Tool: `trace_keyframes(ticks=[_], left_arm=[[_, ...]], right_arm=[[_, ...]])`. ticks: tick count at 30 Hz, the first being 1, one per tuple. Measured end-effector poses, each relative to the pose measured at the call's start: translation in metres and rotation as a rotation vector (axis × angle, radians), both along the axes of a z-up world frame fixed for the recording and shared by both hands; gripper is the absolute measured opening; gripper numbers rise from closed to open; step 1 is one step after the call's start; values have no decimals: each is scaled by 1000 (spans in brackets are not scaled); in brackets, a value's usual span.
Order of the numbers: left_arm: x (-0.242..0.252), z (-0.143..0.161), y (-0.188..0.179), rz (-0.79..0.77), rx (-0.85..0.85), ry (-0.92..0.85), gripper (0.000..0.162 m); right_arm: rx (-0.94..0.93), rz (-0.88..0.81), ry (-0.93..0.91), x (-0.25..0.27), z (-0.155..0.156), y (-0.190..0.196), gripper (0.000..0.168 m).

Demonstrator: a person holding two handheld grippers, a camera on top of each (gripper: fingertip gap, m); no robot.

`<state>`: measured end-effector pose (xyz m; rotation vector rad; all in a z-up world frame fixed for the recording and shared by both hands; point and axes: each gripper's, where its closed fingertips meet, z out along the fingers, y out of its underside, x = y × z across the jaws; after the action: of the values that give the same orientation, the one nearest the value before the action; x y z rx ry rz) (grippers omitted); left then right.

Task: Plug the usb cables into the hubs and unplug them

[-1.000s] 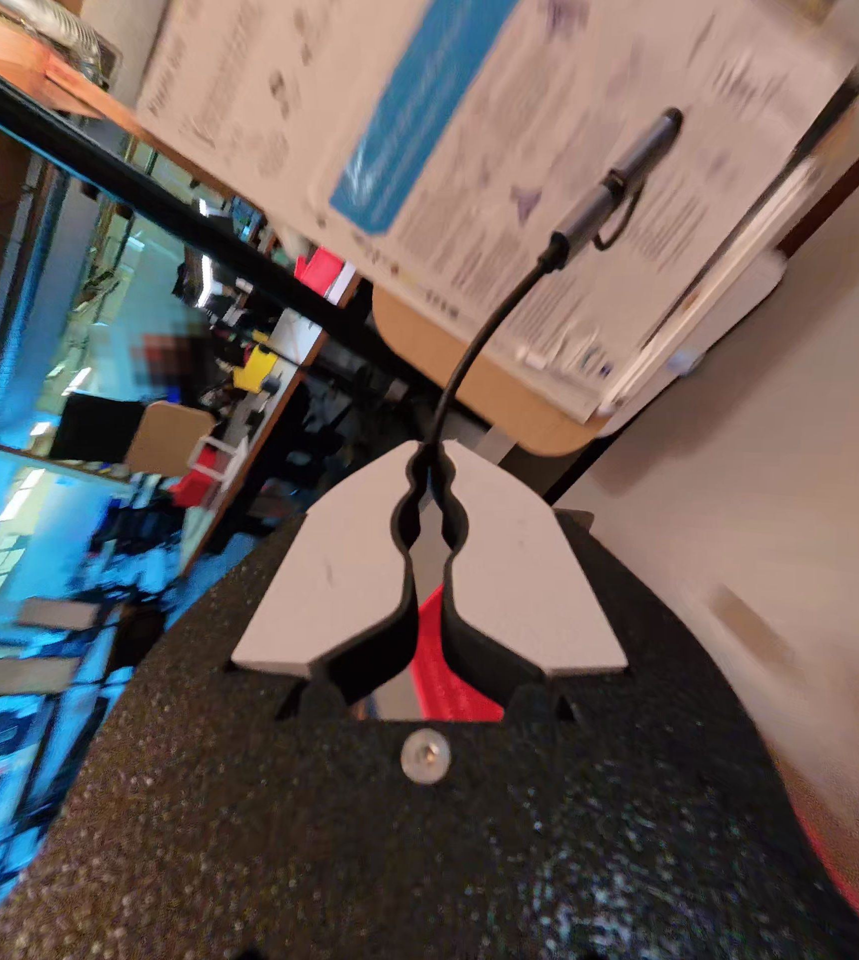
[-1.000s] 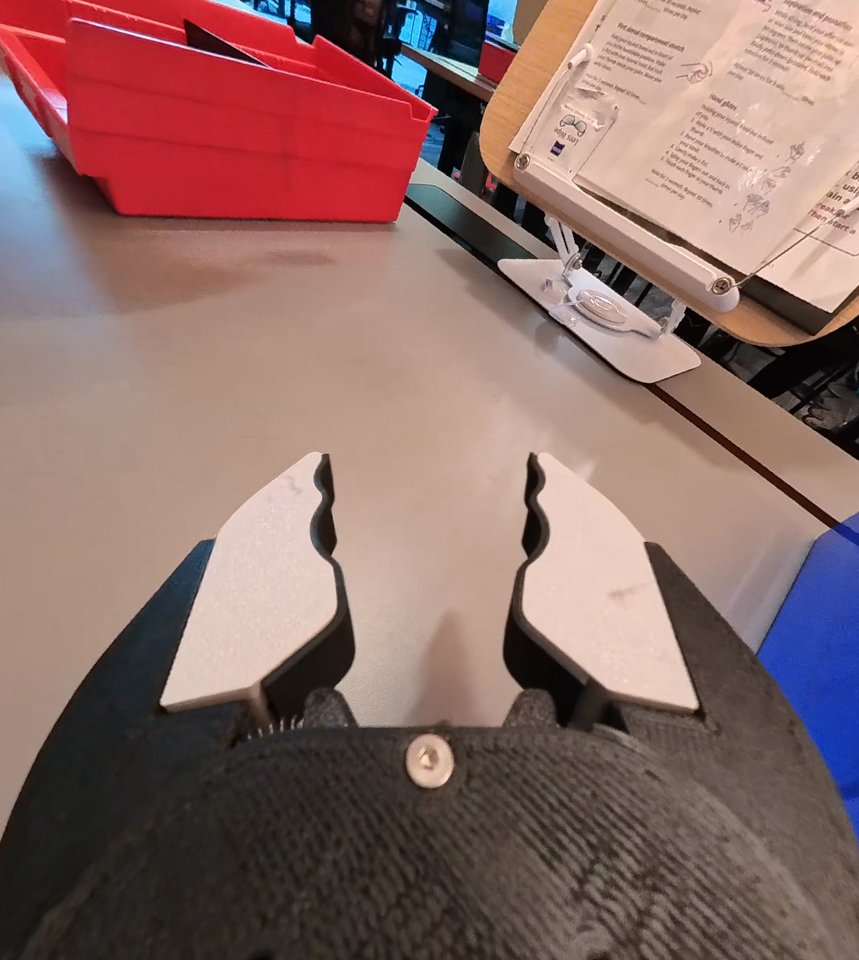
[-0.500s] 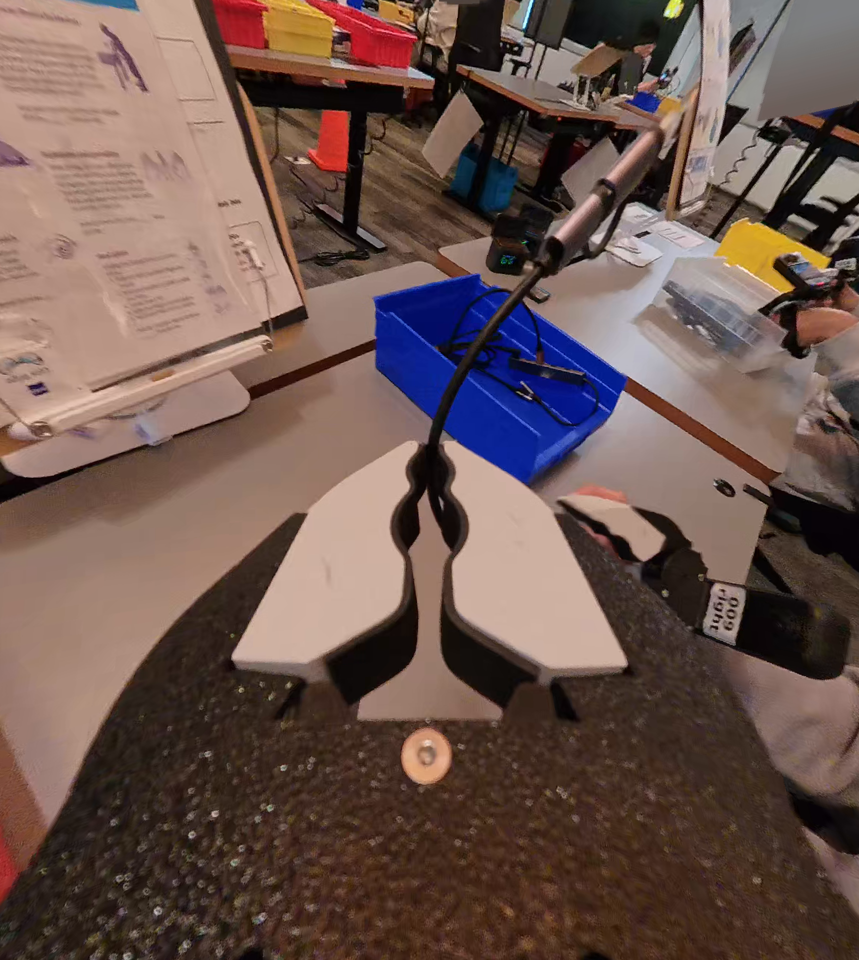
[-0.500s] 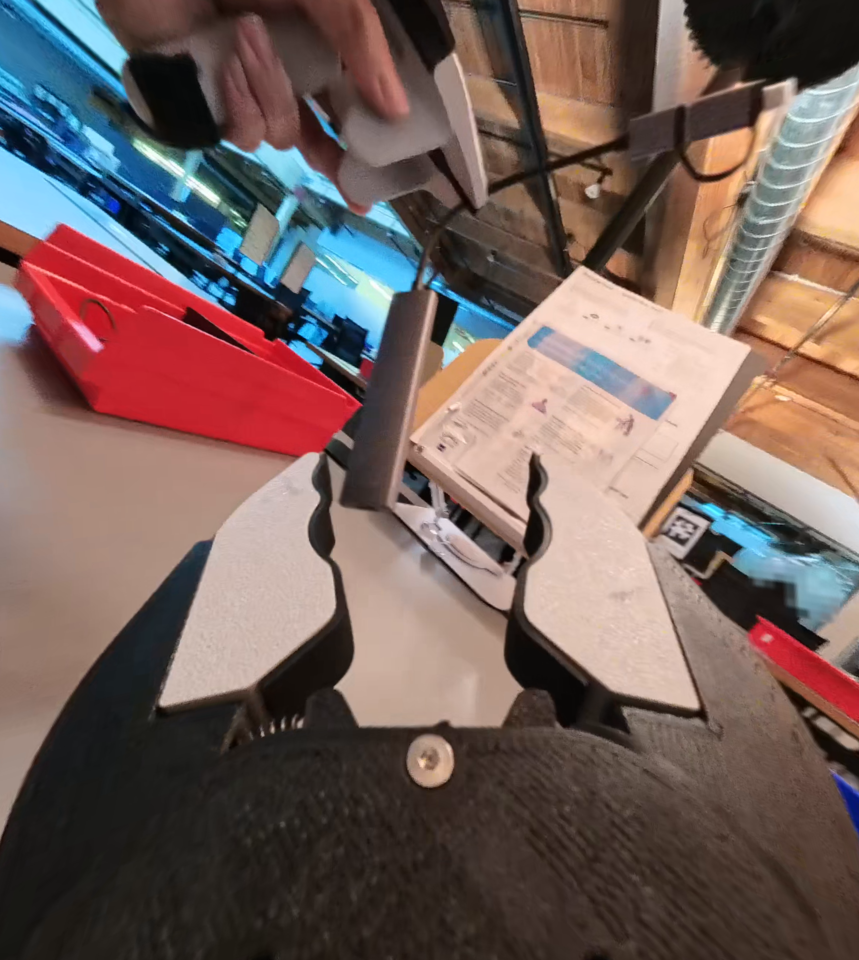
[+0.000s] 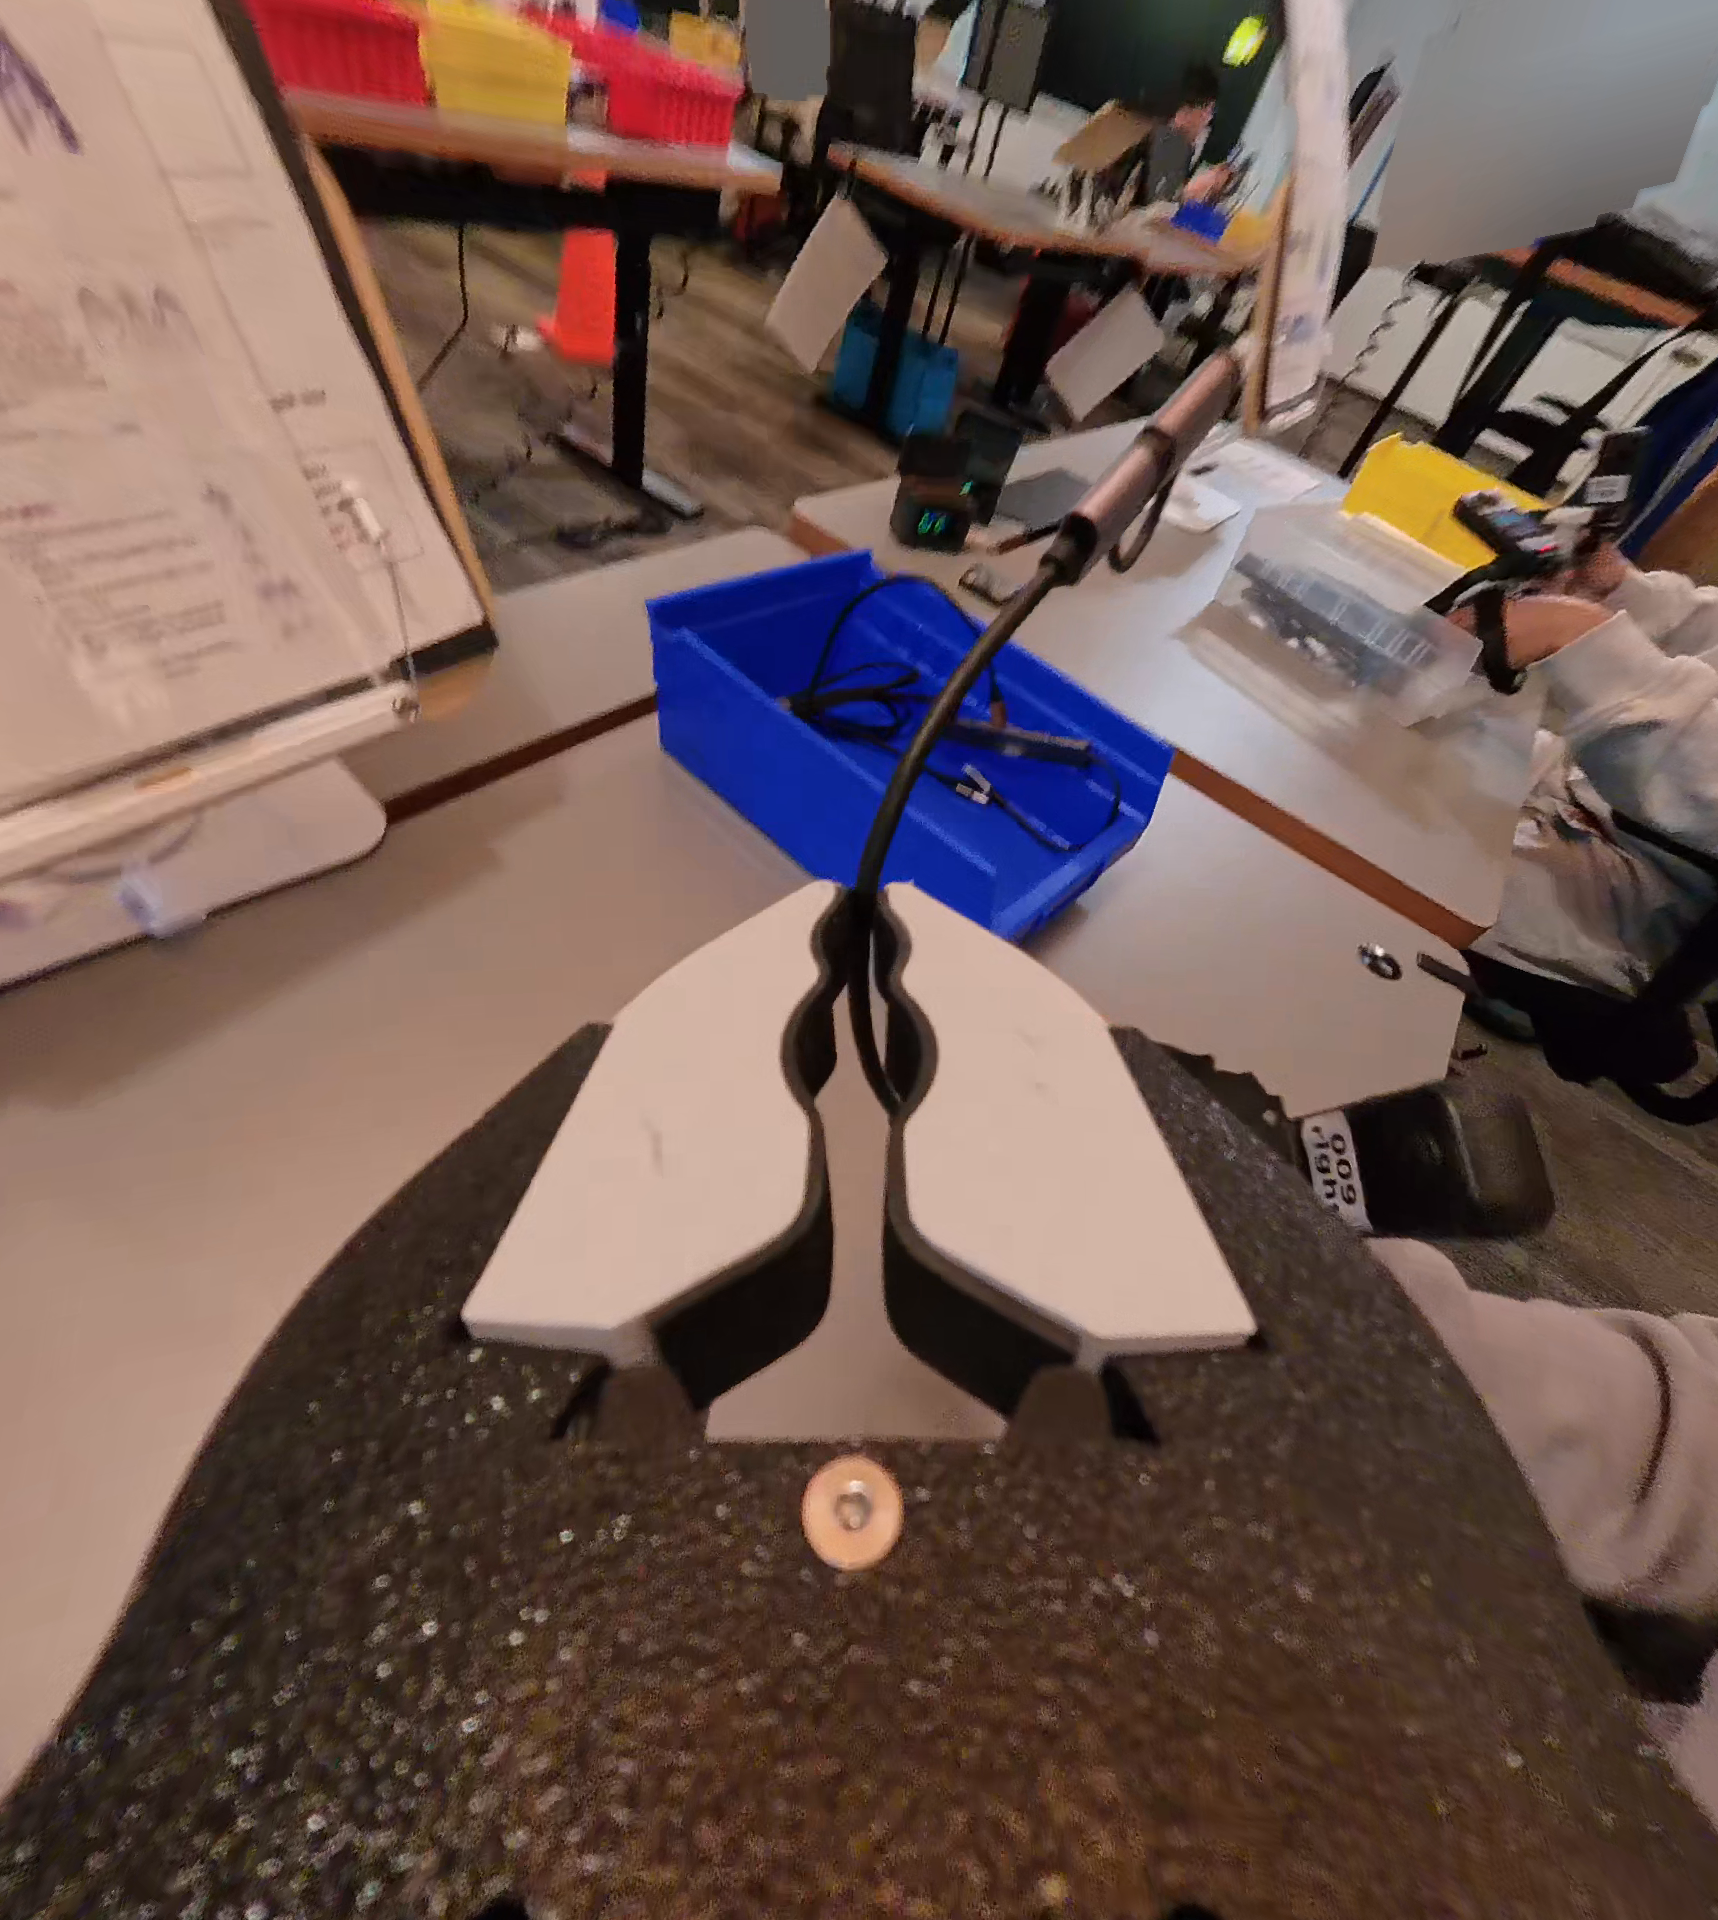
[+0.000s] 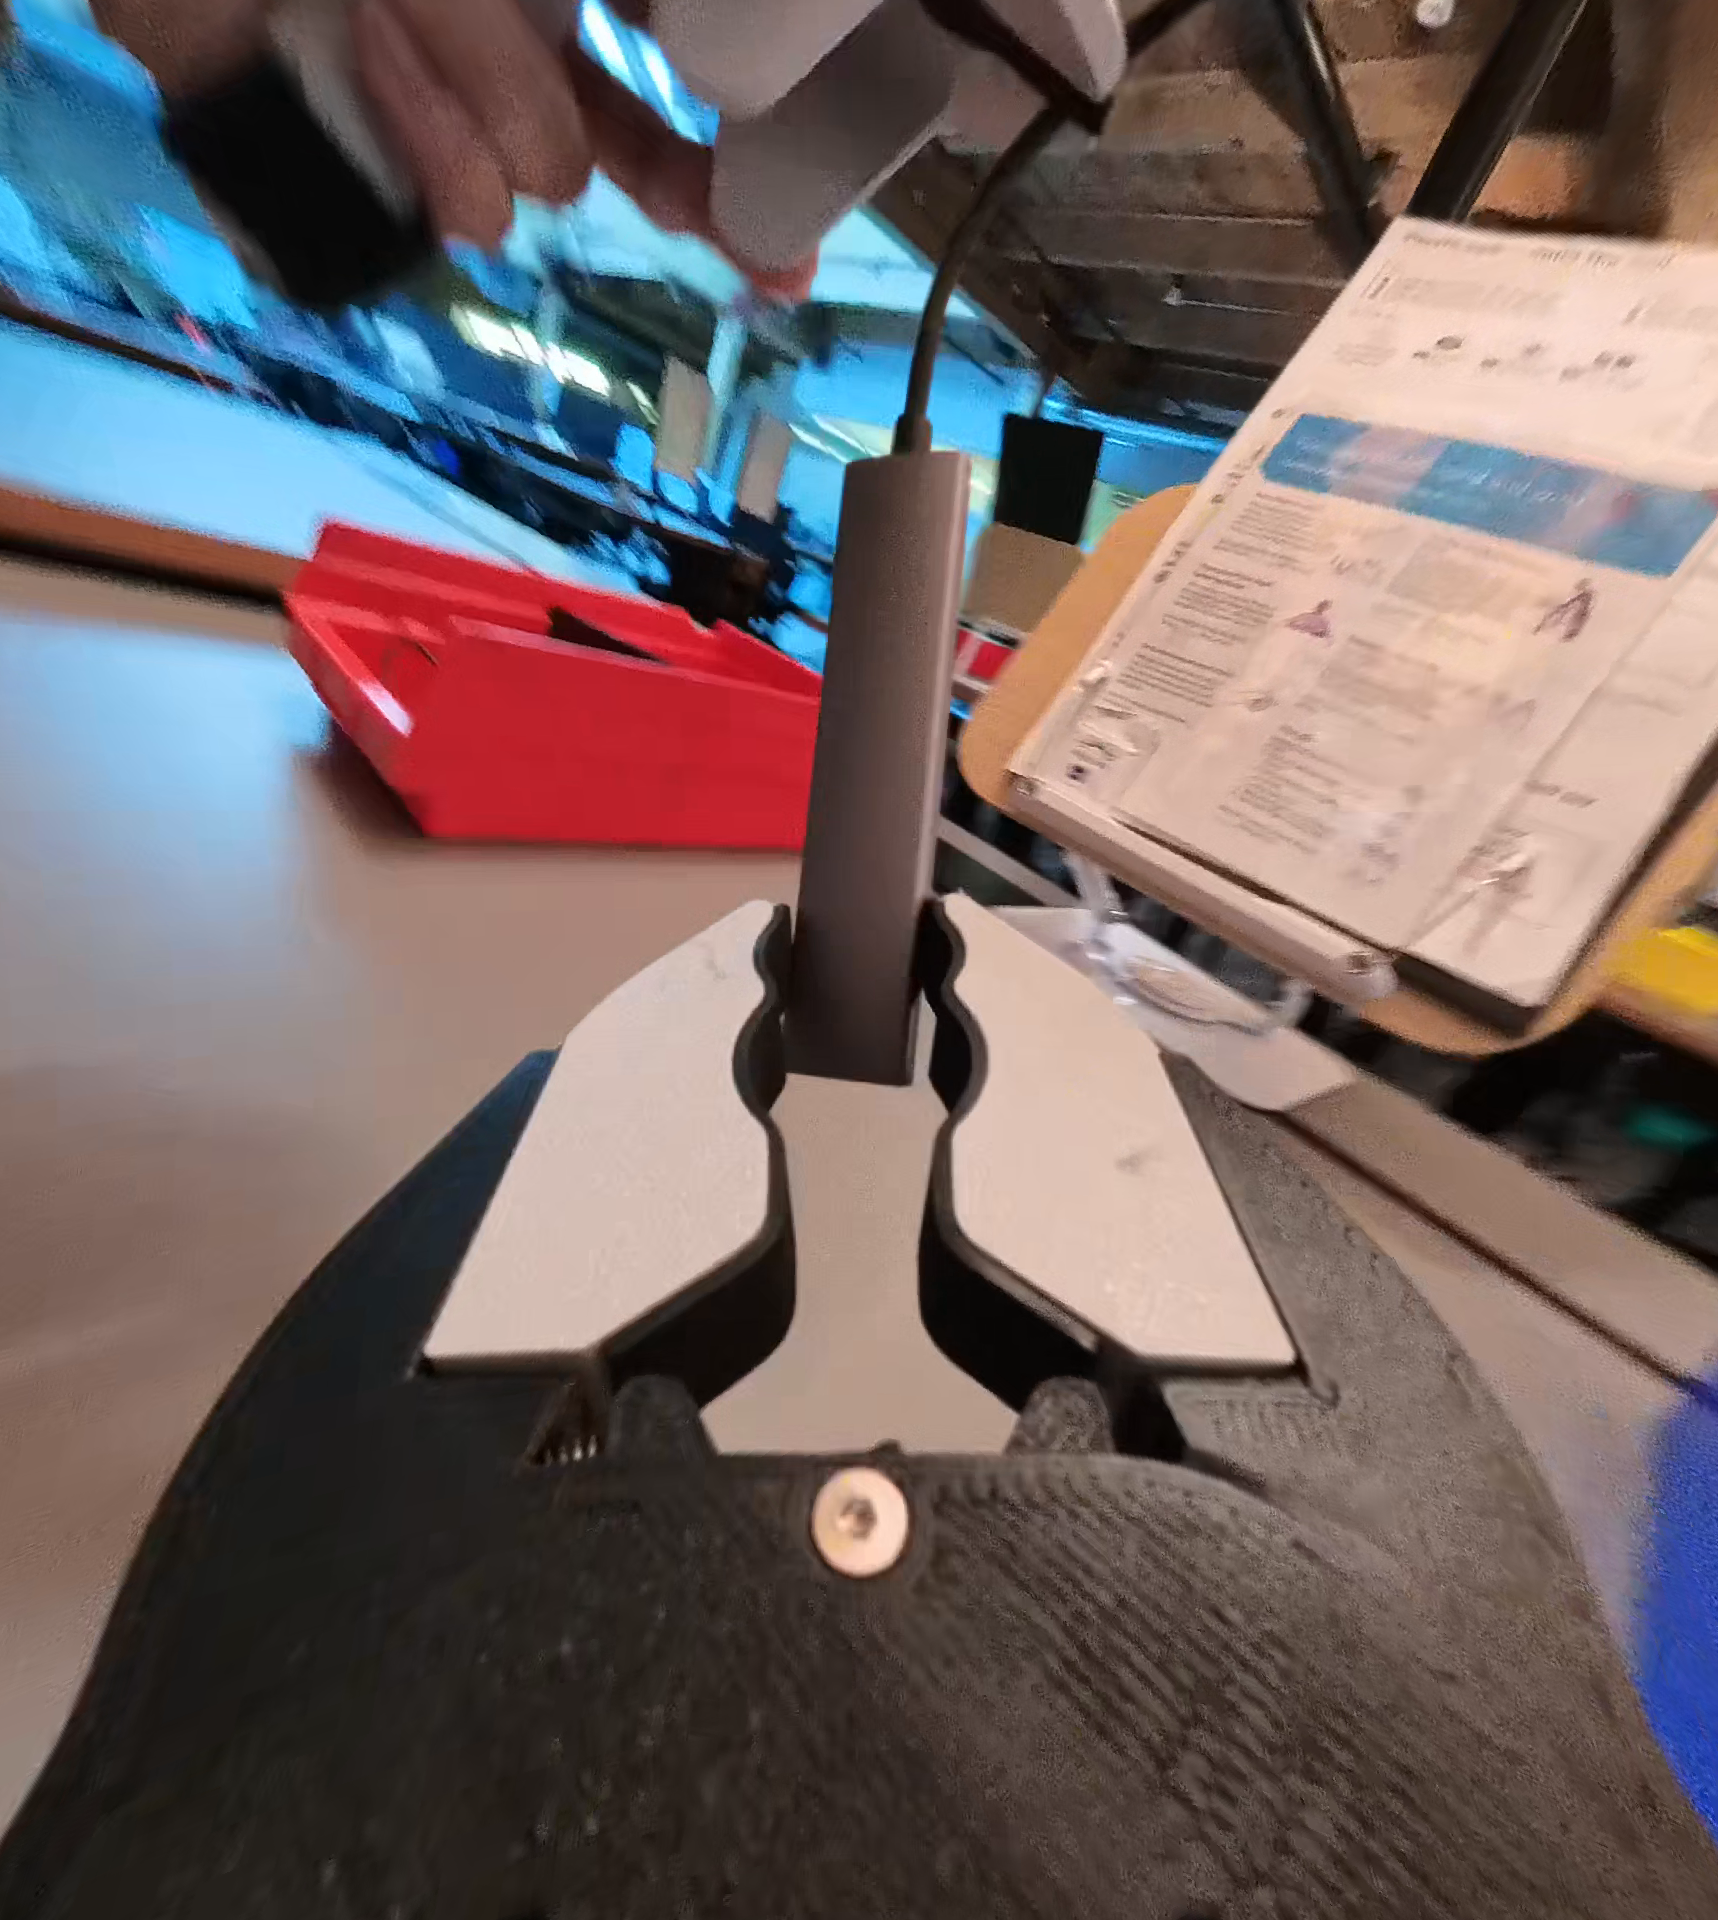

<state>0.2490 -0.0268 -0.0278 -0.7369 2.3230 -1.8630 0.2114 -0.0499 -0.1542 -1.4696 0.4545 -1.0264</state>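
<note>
My left gripper (image 5: 860, 904) is shut on a thin black cable (image 5: 922, 727) that curves up and away to a slim grey USB hub (image 5: 1146, 468). In the right wrist view the same hub (image 6: 881, 727) stands upright between the fingertips of my right gripper (image 6: 855, 925), whose jaws press on its lower end. Its cable (image 6: 928, 343) runs up to the left gripper (image 6: 886, 94), held by a hand at the top edge. The right gripper's black body (image 5: 1426, 1164) shows low on the right in the left wrist view. Both grippers are above the grey table (image 5: 211, 1091).
A blue bin (image 5: 803, 769) with several black cables (image 5: 938, 717) sits on the table's right side. A red bin (image 6: 564, 748) sits at the left. A document stand (image 6: 1406, 675) with printed sheets stands at the back. A person (image 5: 1665, 707) works at the neighbouring table.
My right gripper rose off the table, and its open jaws have closed on the hub's lower end. My left gripper swung round to the right with the cable and still holds it.
</note>
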Motion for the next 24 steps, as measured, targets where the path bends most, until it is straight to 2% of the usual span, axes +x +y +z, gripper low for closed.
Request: trace_keyframes(ticks=[1, 2, 5, 6, 8, 11, 14, 16, 18, 20, 21, 24], left_arm=[[-4, 6, -4, -19, -32, -39, 4], [-8, 11, -7, -32, -60, -77, 6], [-19, 4, -12, -46, -40, -118, 54], [-23, -5, -13, -54, -29, -117, 59], [-38, -27, -18, -127, -37, -94, 49], [-56, -55, -27, -241, -88, 37, 45], [-68, -54, -29, -316, -221, 89, 24], [-67, -55, -27, -319, -222, 56, 21], [-64, -63, -24, -304, -139, -3, 21], [-55, -70, -17, -251, -15, -138, 21], [-48, -75, -10, -221, 89, -233, 21], [-30, -102, 13, -200, 521, -518, 21]], right_arm=[[92, 56, 37, -3, 5, 2, 24], [199, 107, 67, -5, 12, 3, 24], [568, 283, 160, -13, 38, 2, 24], [657, 317, 182, -13, 43, -1, 24], [694, 397, 219, -18, 46, 5, 24], [680, 492, 222, -29, 51, 21, 24], [704, 542, 254, -33, 49, 34, 24], [717, 552, 270, -33, 45, 37, 24], [698, 558, 323, -30, 39, 39, 24], [621, 514, 339, -26, 35, 31, 39], [557, 482, 327, -26, 37, 25, 46], [231, 385, 203, -39, 54, 11, 51]])
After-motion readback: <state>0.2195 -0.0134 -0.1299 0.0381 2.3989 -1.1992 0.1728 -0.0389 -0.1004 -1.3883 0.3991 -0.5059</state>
